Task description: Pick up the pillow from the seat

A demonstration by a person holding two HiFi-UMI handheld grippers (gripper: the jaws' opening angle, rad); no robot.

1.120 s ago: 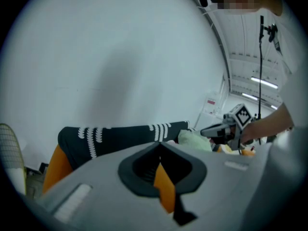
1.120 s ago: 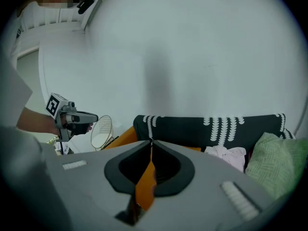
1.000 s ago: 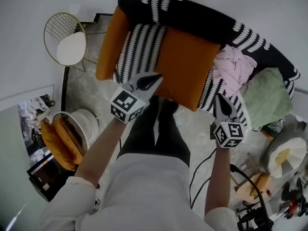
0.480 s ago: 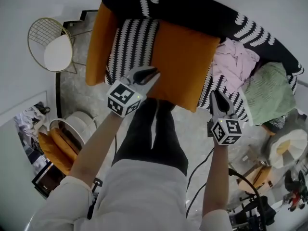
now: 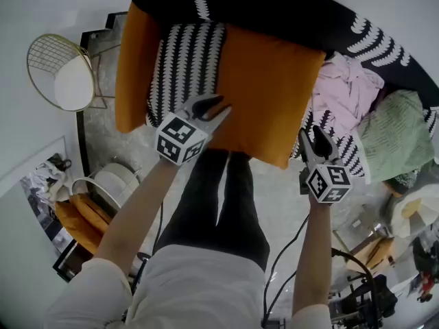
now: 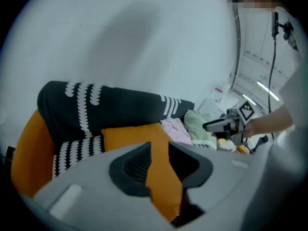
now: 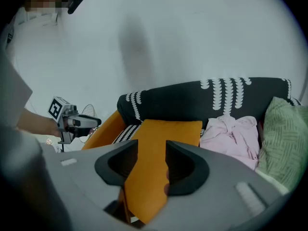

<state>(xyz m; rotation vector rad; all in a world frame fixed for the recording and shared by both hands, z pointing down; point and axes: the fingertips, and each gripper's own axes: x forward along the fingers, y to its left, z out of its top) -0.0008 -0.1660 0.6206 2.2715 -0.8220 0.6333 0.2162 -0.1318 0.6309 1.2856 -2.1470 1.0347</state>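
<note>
Head view: the square orange fabric pillow [image 5: 267,91] lies on the black-and-white patterned sofa's [image 5: 185,67] seat and reaches its front edge. Crumpled pink clothes [image 5: 346,91] sit just beside it, with open floor [image 5: 274,197] in front.

Left gripper view: the left claw [image 6: 160,150] is spreading, the smooth pillow between its jaws.

Right gripper view: the right claw [image 7: 151,150] is spreading likewise.

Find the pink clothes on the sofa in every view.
Head view: pink clothes in the upper right, on the sofa.
Left gripper view: pink clothes just right of centre.
Right gripper view: pink clothes right of centre, low.
Shared landmark: the orange pillow, right beside the clothes in all three views.
</note>
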